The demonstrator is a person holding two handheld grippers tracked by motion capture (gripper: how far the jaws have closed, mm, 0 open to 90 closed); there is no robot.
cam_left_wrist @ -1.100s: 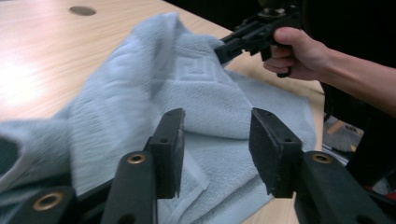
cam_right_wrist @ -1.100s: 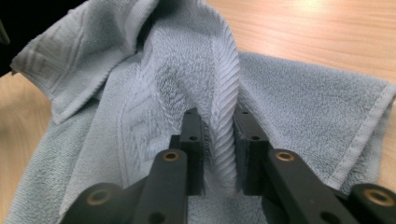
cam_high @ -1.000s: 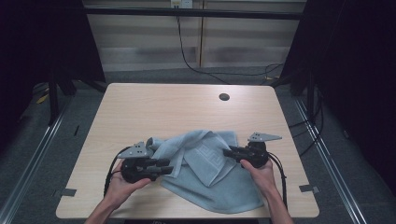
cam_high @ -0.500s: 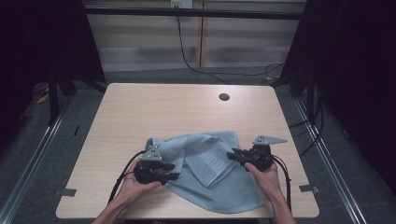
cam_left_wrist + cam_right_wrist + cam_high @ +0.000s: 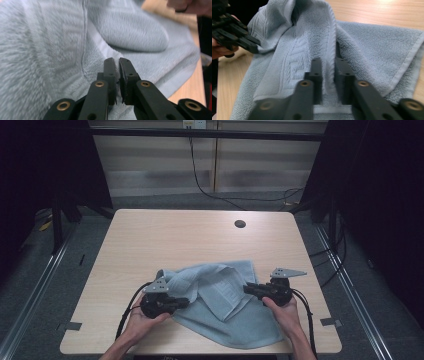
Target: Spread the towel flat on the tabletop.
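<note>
Since 1 s ago both hands have slid a bit nearer the table's near edge, and both sets of jaws have just been closing w/ cloth between them. Left gripper (image 5: pixel 184 303) now pinches the left edge of the light-blue towel (image 5: pixel 225 312); a thin fold sits between its pads in the left gripper view. Right gripper (image 5: pixel 248 289) is clamped on a raised ridge of the towel's right side. Towel lies rumpled on the wooden table (image 5: pixel 175 240), near-centre, between the 2 hands.
</note>
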